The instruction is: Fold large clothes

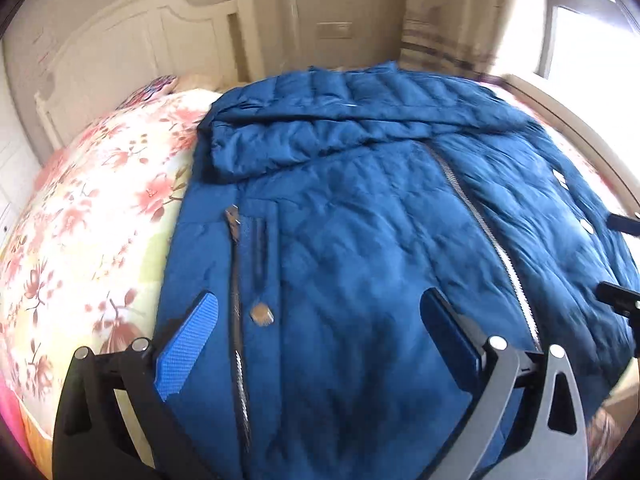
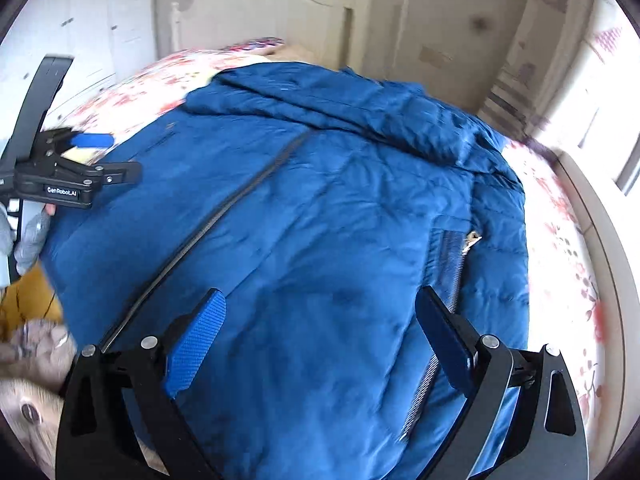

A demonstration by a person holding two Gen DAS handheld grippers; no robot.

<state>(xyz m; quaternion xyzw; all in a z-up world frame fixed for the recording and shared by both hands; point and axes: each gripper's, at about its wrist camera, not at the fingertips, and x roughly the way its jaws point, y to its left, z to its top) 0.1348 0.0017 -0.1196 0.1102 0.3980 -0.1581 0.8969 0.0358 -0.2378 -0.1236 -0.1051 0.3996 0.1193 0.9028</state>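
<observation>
A large blue quilted jacket (image 1: 360,220) lies front up on the bed, its zip closed and a sleeve folded across the chest near the collar. It also fills the right wrist view (image 2: 320,220). My left gripper (image 1: 320,308) is open and empty, hovering over the jacket's lower left part beside a pocket zip (image 1: 236,280). My right gripper (image 2: 320,308) is open and empty above the jacket's lower right part, near the other pocket zip (image 2: 456,264). The left gripper also shows at the left edge of the right wrist view (image 2: 108,156).
The jacket lies on a floral bedspread (image 1: 100,208). A white headboard (image 1: 132,40) stands at the far end. A curtain (image 1: 448,12) and a bright window (image 1: 592,28) are at the far right. A wooden bed frame edge (image 1: 580,136) runs along the right.
</observation>
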